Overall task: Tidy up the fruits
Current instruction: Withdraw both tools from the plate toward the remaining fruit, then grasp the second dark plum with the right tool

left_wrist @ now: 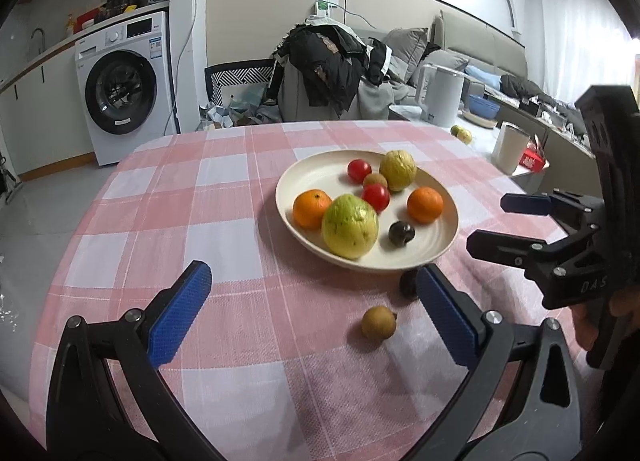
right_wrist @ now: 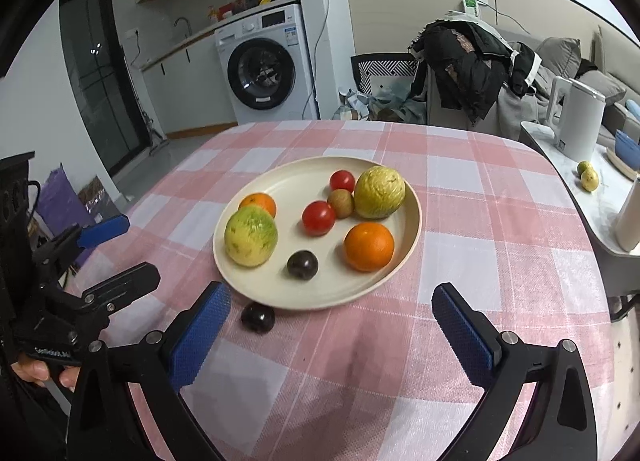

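- Left wrist view: my left gripper (left_wrist: 312,311) stands wide open with nothing between its blue pads (left_wrist: 180,317), low over the pink checked tablecloth (left_wrist: 168,197).
- A small brown fruit (left_wrist: 379,322) lies on the cloth between my fingers, nearer the right one and touching neither.
- A dark plum (left_wrist: 408,283) sits on the cloth just beside my right fingertip, close against the near rim of the plate (left_wrist: 304,177).
- The plate holds two oranges (left_wrist: 311,209), two green guavas (left_wrist: 350,231), two red tomatoes (left_wrist: 376,197), one small brown fruit and one dark plum.
- My right gripper (left_wrist: 486,221) shows at the right edge, open, beside the plate.
- Right wrist view: my right gripper (right_wrist: 332,323) is wide open and empty, just short of the plate (right_wrist: 280,185).
- The loose dark plum (right_wrist: 258,318) lies on the cloth just beside my left pad (right_wrist: 198,335), by the plate's near rim; I cannot tell if it touches the rim.
- The plate carries the same eight fruits, with a plum (right_wrist: 303,265) nearest me.
- My left gripper (right_wrist: 120,249) is open at the left edge, held by a hand (right_wrist: 36,373).
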